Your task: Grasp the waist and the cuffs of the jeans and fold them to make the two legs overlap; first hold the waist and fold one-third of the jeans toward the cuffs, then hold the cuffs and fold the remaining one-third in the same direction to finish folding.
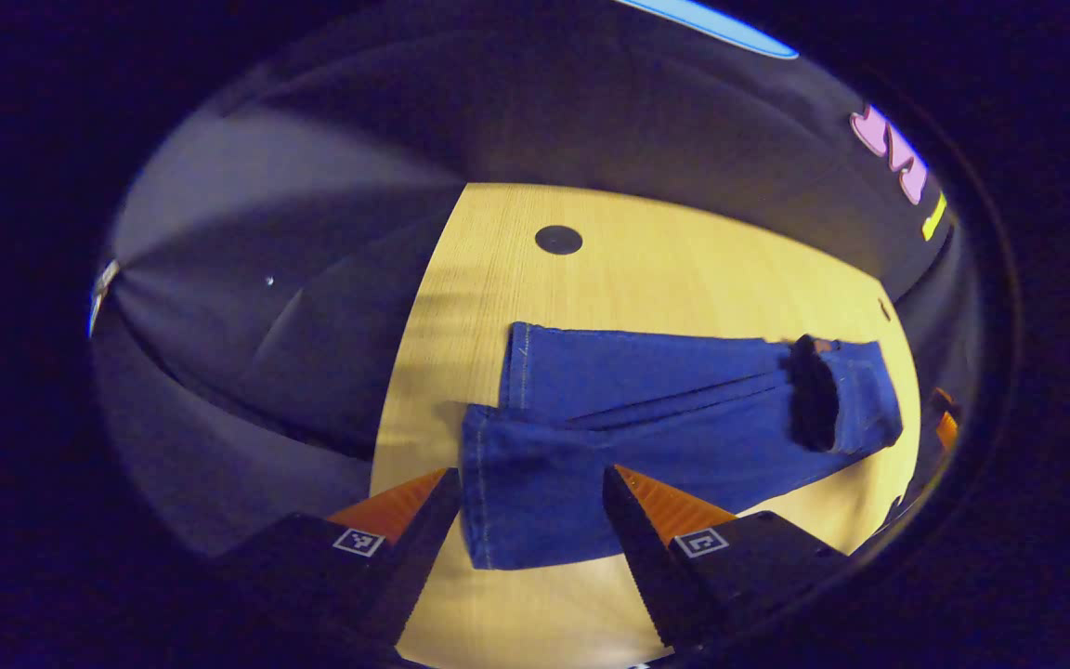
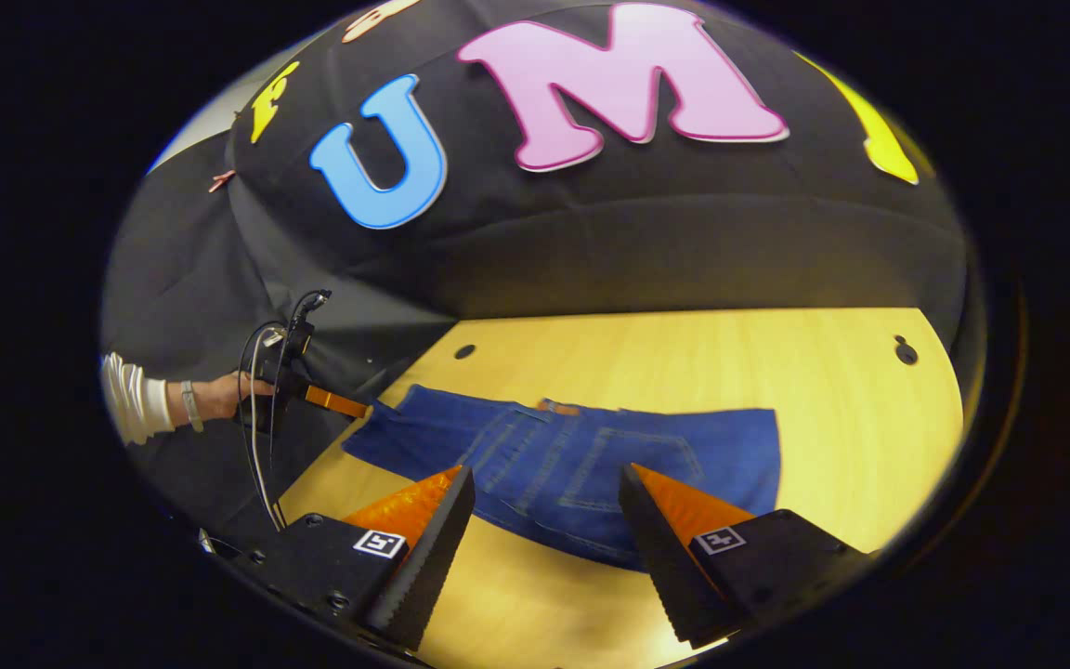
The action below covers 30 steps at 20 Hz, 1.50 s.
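Blue jeans (image 1: 646,418) lie flat on the wooden table (image 1: 637,251), the two legs side by side and partly overlapping. Their cuffs (image 1: 479,483) point toward my left gripper (image 1: 530,478), which hovers open just before the nearer cuff. The waist (image 1: 846,400) lies at the far right. In the right gripper view the waist end with its back pockets (image 2: 628,465) lies just ahead of my open right gripper (image 2: 544,474). Far left there, a hand (image 2: 219,395) holds the left gripper (image 2: 335,401) at the cuff end.
The table has small round black holes (image 1: 558,240) (image 2: 905,351). Black cloth hangs behind and left of the table. Bare wood (image 2: 851,427) stretches to the right of the waist. A white sleeve (image 2: 131,409) and cables (image 2: 261,437) show at the left.
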Tool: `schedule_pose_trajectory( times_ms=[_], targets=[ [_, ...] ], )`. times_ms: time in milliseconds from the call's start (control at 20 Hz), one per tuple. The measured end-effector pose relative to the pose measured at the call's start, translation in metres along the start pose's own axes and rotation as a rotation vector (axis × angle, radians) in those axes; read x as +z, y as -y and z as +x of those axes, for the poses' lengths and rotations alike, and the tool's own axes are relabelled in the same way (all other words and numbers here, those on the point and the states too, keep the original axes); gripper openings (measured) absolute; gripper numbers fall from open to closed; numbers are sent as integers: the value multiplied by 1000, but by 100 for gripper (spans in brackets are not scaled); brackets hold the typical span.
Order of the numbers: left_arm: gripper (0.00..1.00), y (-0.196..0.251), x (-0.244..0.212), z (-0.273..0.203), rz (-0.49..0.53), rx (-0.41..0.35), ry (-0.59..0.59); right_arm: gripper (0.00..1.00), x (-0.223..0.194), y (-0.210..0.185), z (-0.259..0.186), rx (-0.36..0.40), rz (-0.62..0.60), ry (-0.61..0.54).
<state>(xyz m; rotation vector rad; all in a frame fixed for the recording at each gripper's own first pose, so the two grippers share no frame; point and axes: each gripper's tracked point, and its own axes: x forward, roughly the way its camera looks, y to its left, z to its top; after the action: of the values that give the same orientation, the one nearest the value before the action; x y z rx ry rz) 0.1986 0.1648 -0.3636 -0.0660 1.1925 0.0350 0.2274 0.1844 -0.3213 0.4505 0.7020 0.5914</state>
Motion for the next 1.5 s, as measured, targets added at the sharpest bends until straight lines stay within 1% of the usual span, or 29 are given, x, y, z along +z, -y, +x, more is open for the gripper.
schedule_pose_trajectory(
  times_ms=[150, 250, 300, 350, 400, 450, 500, 550, 600, 650, 700, 750, 800, 850, 900, 950, 1000, 1050, 1150, 1200, 1300, 1350, 1400, 1450, 1500],
  targets=[
    [97, -7, 1, 33, 67, 32, -78, 96, -24, 33, -16, -54, 65, -33],
    [96, -5, 0, 54, 86, 30, -110, 96, -32, 49, -27, -81, 66, -52],
    [95, 0, -4, 59, 86, 11, -136, 96, -35, 57, -31, -90, 56, -60],
    [94, 5, 5, 58, 93, -7, -112, 96, -37, 61, -33, -94, 50, -71],
    [90, 7, -2, 61, 103, -27, -138, 96, -36, 62, -34, -93, 48, -75],
    [87, 9, -3, 65, 83, -27, -143, 96, -33, 62, -35, -87, 53, -75],
    [86, 13, -4, 59, 69, -41, -141, 96, -29, 62, -35, -80, 59, -74],
    [84, 14, -4, 57, 82, -44, -146, 96, -26, 64, -35, -82, 68, -67],
    [84, 17, -4, 64, 76, -57, -141, 96, -23, 65, -35, -78, 80, -62],
    [68, 24, -3, 61, 83, -62, -148, 96, -19, 67, -33, -79, 90, -52],
    [46, 28, -2, 58, 95, -69, -150, 96, -16, 68, -34, -79, 93, -44],
    [43, 29, -1, 60, 105, -54, -157, 96, -14, 70, -35, -82, 94, -42],
    [21, 29, 0, 60, 98, -43, -161, 96, -12, 71, -35, -83, 96, -37],
    [18, 31, -1, 61, 83, -36, -170, 96, -10, 72, -36, -83, 96, -30],
    [13, 30, -1, 59, 73, -27, -172, 96, -7, 70, -38, -82, 94, -22],
    [11, 31, -2, 59, 76, -16, -182, 96, -5, 69, -41, -80, 92, -14],
    [6, 32, -2, 57, 82, -9, -185, 96, -3, 69, -43, -79, 88, -8],
    [7, 36, 1, 53, 85, -8, -186, 96, -1, 70, -45, -78, 81, 1],
    [7, 49, 9, 32, 115, -16, -170, 96, 5, 72, -56, -86, 65, 22],
    [6, 60, 16, 15, 135, -30, -164, 96, 10, 74, -66, -92, 66, 37],
    [6, 82, 38, -27, 180, -36, -127, 96, 21, 79, -85, -109, 78, 78],
    [6, 101, 51, -51, 184, -67, -105, 96, 28, 81, -95, -116, 81, 103],
    [6, 126, 62, -76, 162, -108, -95, 96, 33, 82, -106, -126, 81, 129],
    [6, 154, 72, -101, 147, -151, -86, 96, 39, 84, -118, -136, 74, 156],
    [6, 183, 83, -124, 154, -188, -69, 96, 45, 86, -130, -147, 66, 181]
  ],
)
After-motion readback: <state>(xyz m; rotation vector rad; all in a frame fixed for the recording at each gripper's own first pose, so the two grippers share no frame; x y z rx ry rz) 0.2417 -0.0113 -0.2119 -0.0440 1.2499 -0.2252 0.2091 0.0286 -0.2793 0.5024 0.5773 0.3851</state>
